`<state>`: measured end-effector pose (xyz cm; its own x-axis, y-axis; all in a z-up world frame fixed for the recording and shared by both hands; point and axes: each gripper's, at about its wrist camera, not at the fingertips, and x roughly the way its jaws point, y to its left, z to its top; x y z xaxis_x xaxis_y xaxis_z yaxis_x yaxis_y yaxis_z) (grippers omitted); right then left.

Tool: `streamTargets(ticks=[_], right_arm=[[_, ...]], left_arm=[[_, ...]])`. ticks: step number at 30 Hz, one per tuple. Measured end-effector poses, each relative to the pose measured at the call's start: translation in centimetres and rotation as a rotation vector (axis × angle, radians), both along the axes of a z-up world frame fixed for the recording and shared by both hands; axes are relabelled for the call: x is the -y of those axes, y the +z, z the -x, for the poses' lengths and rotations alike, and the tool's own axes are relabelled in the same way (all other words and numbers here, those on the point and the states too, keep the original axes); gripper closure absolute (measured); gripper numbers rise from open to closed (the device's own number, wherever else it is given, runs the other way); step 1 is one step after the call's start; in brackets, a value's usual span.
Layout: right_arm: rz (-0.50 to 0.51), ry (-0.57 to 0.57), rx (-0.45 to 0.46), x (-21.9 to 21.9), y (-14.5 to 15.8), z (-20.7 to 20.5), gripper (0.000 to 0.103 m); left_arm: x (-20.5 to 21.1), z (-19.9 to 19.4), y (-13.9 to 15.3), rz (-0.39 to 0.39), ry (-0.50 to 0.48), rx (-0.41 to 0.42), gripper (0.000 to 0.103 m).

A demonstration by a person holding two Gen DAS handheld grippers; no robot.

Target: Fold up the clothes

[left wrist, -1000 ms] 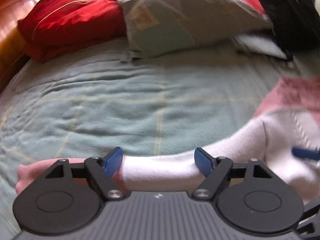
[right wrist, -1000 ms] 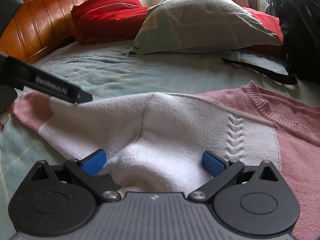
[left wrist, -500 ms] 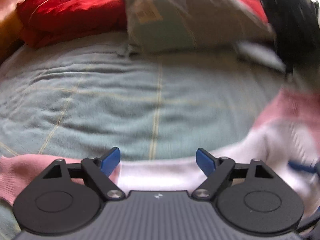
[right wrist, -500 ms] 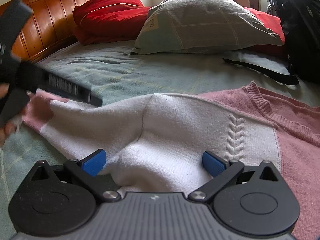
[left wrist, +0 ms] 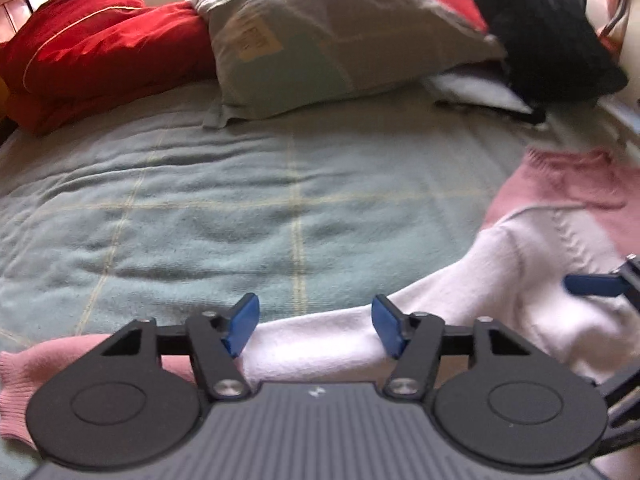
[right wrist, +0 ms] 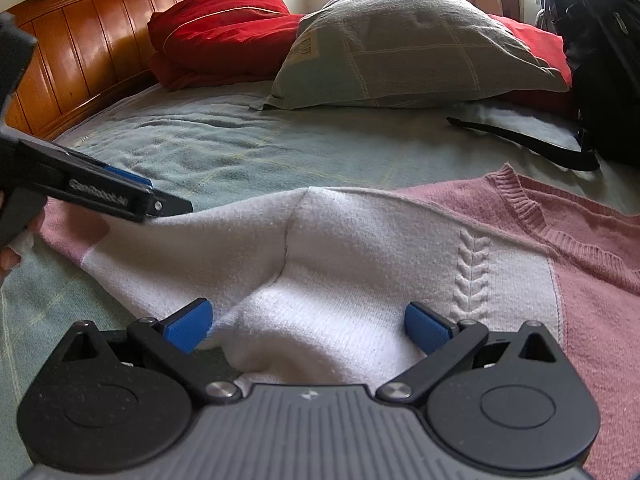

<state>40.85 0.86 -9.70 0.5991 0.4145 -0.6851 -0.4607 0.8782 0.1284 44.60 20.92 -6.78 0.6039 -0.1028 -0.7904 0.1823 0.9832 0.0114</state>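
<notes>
A pink-and-white sweater (right wrist: 360,248) lies spread on the bed (left wrist: 240,208), toward its foot edge, one sleeve (left wrist: 320,340) stretched sideways. The left gripper (left wrist: 315,328) hovers over that sleeve, fingers apart; the right gripper (right wrist: 308,326) sits over the white chest, fingers apart too.

A bed (right wrist: 248,148) with a pale green checked cover carries everything. A grey-green pillow (right wrist: 416,48) lies at its head end; red pillows (right wrist: 224,28) sit to the pillow's left and behind it, a black backpack (right wrist: 600,60) to its right, its strap (right wrist: 520,140) trailing onto the cover. Nearer than the pillow, a pink-and-white sweater (right wrist: 360,240) lies spread across the cover, one sleeve (left wrist: 320,340) stretched out leftward.
</notes>
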Motion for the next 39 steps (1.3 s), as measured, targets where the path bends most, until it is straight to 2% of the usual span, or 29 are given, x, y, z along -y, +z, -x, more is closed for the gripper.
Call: streamTargets(ticks=[3, 5, 11, 14, 16, 20, 22, 25, 27, 30, 34, 39], right_arm=[[0.003, 0.001, 0.003, -0.1, 0.0, 0.0, 0.000], [0.003, 0.001, 0.005, -0.1, -0.1, 0.0, 0.000], [-0.002, 0.006, 0.011, -0.1, -0.2, 0.0, 0.000], [-0.009, 0.011, -0.006, 0.0, 0.1, -0.3, 0.000], [-0.014, 0.015, -0.037, 0.2, 0.5, -0.6, 0.000], [-0.065, 0.054, -0.104, 1.3, 2.8, -0.8, 0.000], [-0.086, 0.079, -0.102, 1.9, 4.2, -1.0, 0.000], [-0.044, 0.089, -0.008, 1.5, 6.6, -2.3, 0.002], [0.017, 0.091, 0.062, 0.2, 7.6, -4.2, 0.009], [0.127, 0.119, 0.050, -2.5, 7.0, -7.7, 0.018], [0.240, 0.145, 0.027, -5.3, 5.3, -10.7, 0.023], [0.286, 0.220, 0.039, -5.3, 3.6, -9.7, 0.024]], left_arm=[[0.1, 0.8, -1.2, -0.029, -0.013, 0.001, 0.041], [0.1, 1.4, -0.4, -0.032, 0.005, 0.036, 0.042], [-0.8, 4.3, 2.6, 0.069, 0.038, 0.113, 0.033], [-1.0, 5.1, 2.0, 0.055, 0.058, 0.082, 0.033], [-1.1, 6.0, 1.9, 0.053, 0.057, 0.071, 0.030], [-1.4, 7.8, 1.9, 0.050, 0.054, 0.050, 0.029], [-1.6, 8.7, 1.8, 0.049, 0.053, 0.040, 0.023], [-1.7, 10.4, 2.7, 0.077, 0.013, 0.073, 0.018], [-1.7, 11.4, 3.4, 0.100, -0.016, 0.098, 0.018], [-2.1, 11.4, 3.2, 0.122, -0.010, 0.097, 0.018], [-2.8, 11.1, 2.4, 0.136, 0.019, 0.090, 0.018], [-3.0, 11.4, 1.3, 0.142, 0.020, 0.079, 0.018]])
